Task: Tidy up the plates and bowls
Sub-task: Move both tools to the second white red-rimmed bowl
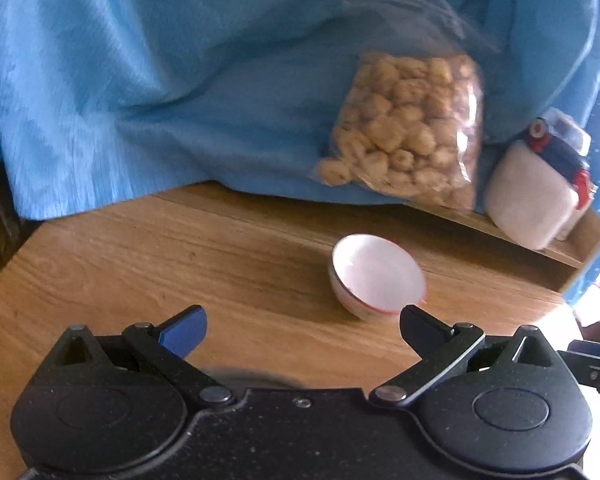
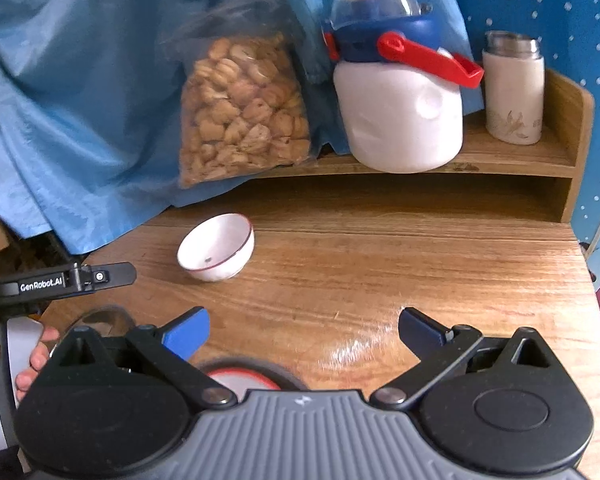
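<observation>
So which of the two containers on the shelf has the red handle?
The big white jug with the blue lid, beside the snack bag. The slim white flask at the shelf's right end has a bare steel top and no handle.

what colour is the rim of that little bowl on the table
The bowl is white with a thin red rim line, clearest in the right wrist view.
</observation>
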{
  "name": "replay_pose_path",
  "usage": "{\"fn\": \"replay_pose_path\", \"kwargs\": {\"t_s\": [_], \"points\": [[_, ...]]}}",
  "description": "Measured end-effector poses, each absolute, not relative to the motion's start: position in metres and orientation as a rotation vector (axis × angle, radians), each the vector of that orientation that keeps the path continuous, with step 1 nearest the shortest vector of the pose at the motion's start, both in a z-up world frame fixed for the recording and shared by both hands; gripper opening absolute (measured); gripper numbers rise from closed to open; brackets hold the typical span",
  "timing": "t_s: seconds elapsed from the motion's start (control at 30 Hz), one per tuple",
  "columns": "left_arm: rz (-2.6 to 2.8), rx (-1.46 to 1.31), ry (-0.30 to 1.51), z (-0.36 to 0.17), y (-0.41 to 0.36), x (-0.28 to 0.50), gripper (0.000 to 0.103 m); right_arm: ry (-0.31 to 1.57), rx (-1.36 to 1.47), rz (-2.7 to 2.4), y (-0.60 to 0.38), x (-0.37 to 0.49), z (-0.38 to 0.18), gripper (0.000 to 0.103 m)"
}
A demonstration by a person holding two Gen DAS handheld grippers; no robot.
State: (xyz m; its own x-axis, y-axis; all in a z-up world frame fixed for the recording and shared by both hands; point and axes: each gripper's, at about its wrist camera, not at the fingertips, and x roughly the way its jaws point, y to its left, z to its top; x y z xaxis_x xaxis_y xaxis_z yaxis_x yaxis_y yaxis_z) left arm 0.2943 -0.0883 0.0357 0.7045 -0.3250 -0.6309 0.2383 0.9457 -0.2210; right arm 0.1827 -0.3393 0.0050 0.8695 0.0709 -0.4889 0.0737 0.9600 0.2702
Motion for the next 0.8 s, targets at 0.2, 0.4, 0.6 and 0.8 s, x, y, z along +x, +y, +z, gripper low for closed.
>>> {"fn": "replay_pose_path", "kwargs": {"t_s": [0.2,0.4,0.6,0.8], "points": [[-0.319,-0.214,0.829,0.026,-0.085,0.334,0.102,0.548,0.249,0.017,-0.333,0.227,0.015,0.103],[-0.327,-0.184,0.845,0.016,-0.096,0.352,0.102,0.606,0.156,0.05,-0.317,0.268,0.02,0.102],[-0.323,-0.223,0.875,0.005,-0.101,0.369,0.102,0.614,0.086,0.087,-0.306,0.3,0.019,0.093],[-0.3,-0.233,0.86,0.0,-0.102,0.371,0.099,0.672,0.073,0.157,-0.293,0.328,0.011,0.086]]}}
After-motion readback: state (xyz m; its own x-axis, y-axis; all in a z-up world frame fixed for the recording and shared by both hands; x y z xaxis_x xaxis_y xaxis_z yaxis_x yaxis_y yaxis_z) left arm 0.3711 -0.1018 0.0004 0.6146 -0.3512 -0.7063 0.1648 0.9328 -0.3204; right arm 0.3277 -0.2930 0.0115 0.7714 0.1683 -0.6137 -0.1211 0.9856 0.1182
